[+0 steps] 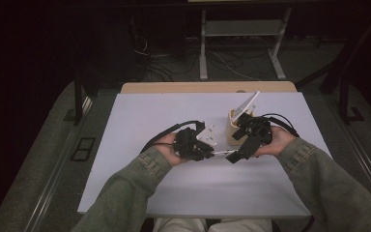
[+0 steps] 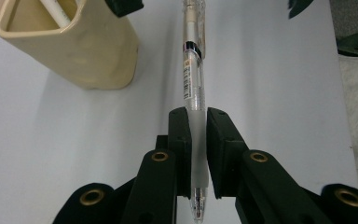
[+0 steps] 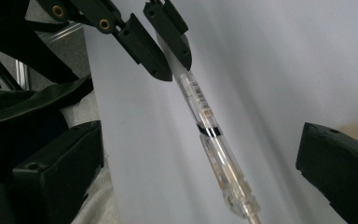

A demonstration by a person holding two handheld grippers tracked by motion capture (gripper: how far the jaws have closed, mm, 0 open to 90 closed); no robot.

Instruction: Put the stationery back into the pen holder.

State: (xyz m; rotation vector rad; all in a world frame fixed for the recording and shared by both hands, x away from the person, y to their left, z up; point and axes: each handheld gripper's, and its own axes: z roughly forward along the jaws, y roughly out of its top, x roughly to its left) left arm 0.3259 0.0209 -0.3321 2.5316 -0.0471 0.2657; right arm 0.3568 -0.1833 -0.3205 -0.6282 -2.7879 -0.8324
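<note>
A clear plastic pen (image 2: 192, 79) with a frosted grip sleeve is clamped between the jaws of my left gripper (image 2: 196, 112), tip end toward the camera. In the high view the pen (image 1: 221, 153) lies low over the white table between both hands. My right gripper (image 3: 200, 135) stands open, its two jaws wide apart on either side of the pen's clip end (image 3: 223, 168) without touching it. The right gripper view also shows the left gripper (image 3: 170, 51) shut on the pen's grip. A cream pen holder (image 1: 235, 129) stands just behind the right gripper (image 1: 233, 156).
The cream holder (image 2: 81, 46) holds a white pen (image 1: 249, 103) that leans out to the right. The white tabletop (image 1: 149, 183) lies on a wooden board (image 1: 174, 87). Desk legs and cables (image 1: 222, 60) are on the floor beyond.
</note>
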